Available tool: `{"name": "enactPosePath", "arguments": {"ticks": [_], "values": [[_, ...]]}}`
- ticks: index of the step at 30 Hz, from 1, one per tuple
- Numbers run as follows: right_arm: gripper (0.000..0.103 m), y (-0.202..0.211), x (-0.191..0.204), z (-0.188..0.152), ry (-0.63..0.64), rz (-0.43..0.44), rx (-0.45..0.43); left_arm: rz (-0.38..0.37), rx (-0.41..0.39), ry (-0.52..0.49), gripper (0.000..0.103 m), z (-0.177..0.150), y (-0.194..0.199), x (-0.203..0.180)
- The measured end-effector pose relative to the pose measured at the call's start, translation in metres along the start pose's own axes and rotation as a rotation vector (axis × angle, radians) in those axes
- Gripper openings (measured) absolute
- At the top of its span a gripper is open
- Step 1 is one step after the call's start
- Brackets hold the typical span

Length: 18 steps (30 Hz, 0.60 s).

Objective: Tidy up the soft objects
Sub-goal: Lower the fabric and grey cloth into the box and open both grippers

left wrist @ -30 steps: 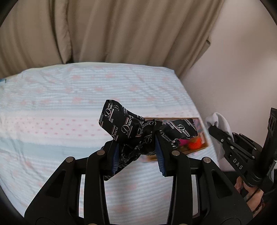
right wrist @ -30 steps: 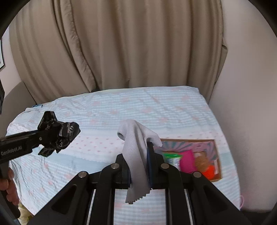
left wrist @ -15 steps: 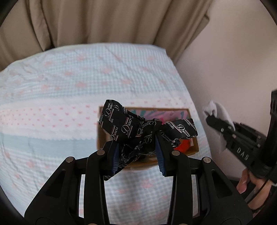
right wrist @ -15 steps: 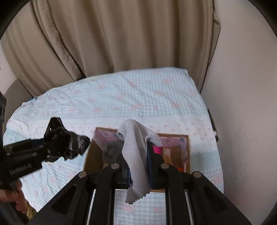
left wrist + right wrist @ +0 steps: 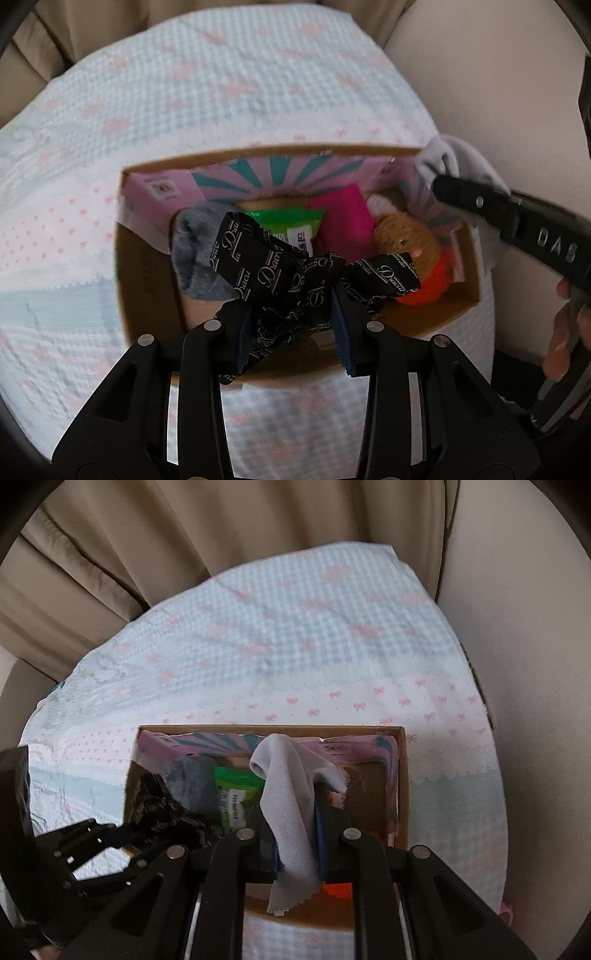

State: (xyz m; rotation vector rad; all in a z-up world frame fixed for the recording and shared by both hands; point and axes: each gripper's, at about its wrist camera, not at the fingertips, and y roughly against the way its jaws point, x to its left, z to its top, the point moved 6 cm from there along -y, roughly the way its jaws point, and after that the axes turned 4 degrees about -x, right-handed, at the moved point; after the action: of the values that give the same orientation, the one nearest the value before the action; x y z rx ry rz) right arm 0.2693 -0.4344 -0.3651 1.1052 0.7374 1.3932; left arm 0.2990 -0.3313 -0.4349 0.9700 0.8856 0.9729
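Note:
My left gripper (image 5: 293,334) is shut on a black printed ribbon bow (image 5: 295,273) and holds it just above the near part of an open cardboard box (image 5: 147,273). My right gripper (image 5: 297,834) is shut on a pale grey cloth (image 5: 291,805) and holds it over the same box (image 5: 402,775). The box holds a grey fuzzy item (image 5: 192,254), a green packet (image 5: 291,225), a pink item (image 5: 343,218), a brown plush toy (image 5: 402,240) and something orange (image 5: 428,288). Each gripper shows in the other's view, the right one (image 5: 517,221) and the left one (image 5: 92,845).
The box sits on a bed with a pale blue and white sheet (image 5: 295,635) printed with pink bows. Beige curtains (image 5: 184,535) hang behind the bed. A cream wall (image 5: 517,627) runs along the bed's right side.
Both grippers have moved forward and down over the box with their cloths held. The box now fills the middle of both views.

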Motion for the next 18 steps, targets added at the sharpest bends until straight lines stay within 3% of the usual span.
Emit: {"name": "enactPosePath", "arguments": {"ticks": [3,4,5,6,8,18], "values": [[0.014,-0.016,-0.006,0.002,0.009,-0.013,0.024,0.004,0.008,-0.022,0.033,0.001,-0.011,-0.002],[0.019,-0.020,-0.006,0.004,0.013,-0.011,0.033,0.009,0.006,-0.031,0.035,0.001,-0.011,-0.003],[0.031,-0.025,-0.006,0.004,0.016,-0.009,0.048,0.014,0.004,-0.040,0.049,0.001,-0.011,-0.005],[0.042,-0.028,-0.006,0.003,0.020,-0.008,0.059,0.018,0.006,-0.049,0.076,0.001,-0.011,-0.006],[0.100,-0.032,-0.007,0.002,0.023,0.006,0.070,0.029,-0.005,-0.061,0.103,0.000,-0.008,-0.007],[0.103,-0.008,-0.005,-0.007,0.007,-0.011,0.009,-0.003,-0.021,-0.037,0.103,-0.017,0.022,0.001]]}}
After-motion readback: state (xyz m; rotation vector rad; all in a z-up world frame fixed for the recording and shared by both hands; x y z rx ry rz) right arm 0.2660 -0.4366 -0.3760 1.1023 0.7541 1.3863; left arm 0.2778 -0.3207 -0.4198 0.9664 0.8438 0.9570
